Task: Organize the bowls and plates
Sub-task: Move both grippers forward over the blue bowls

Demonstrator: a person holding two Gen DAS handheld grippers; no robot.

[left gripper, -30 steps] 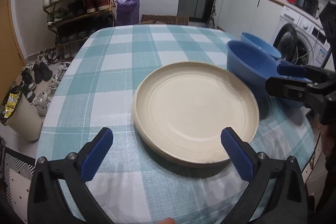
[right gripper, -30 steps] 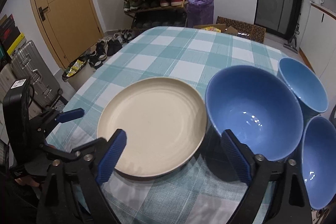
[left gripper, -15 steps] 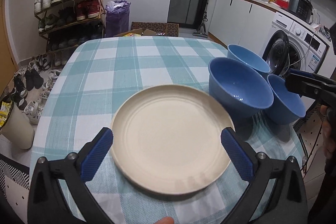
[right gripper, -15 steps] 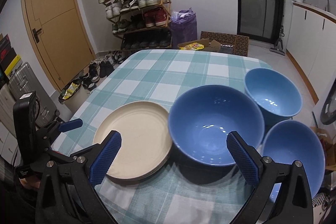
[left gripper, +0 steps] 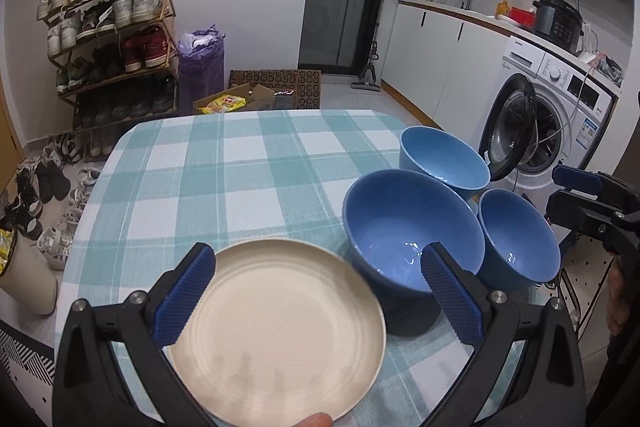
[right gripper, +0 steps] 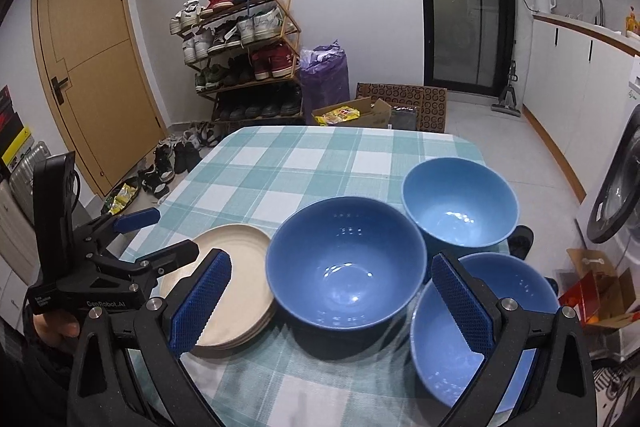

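A stack of cream plates (left gripper: 276, 331) (right gripper: 232, 283) lies at the near left of a table under a teal checked cloth (left gripper: 240, 167) (right gripper: 300, 163). Right of the plates stands a large blue bowl (left gripper: 408, 239) (right gripper: 344, 263). A light blue bowl (left gripper: 444, 159) (right gripper: 460, 207) sits behind it and a smaller blue bowl (left gripper: 520, 239) (right gripper: 444, 379) beside it. My left gripper (left gripper: 318, 291) (right gripper: 156, 237) hovers open above the plates, holding nothing. My right gripper (right gripper: 330, 301) (left gripper: 588, 203) hangs open over the large bowl's near side, also holding nothing.
A shoe rack (left gripper: 112, 39), a purple bag (left gripper: 200, 63) and cardboard boxes (left gripper: 276, 87) stand beyond the table's far edge. A washing machine (left gripper: 552, 115) with its door open is at the right. A bin (left gripper: 24, 275) and loose shoes lie on the floor at the left.
Both grippers have drawn back and up from the table, so the plates and bowls look smaller and lower. All three bowls now show in the left wrist view. Nothing was gripped.
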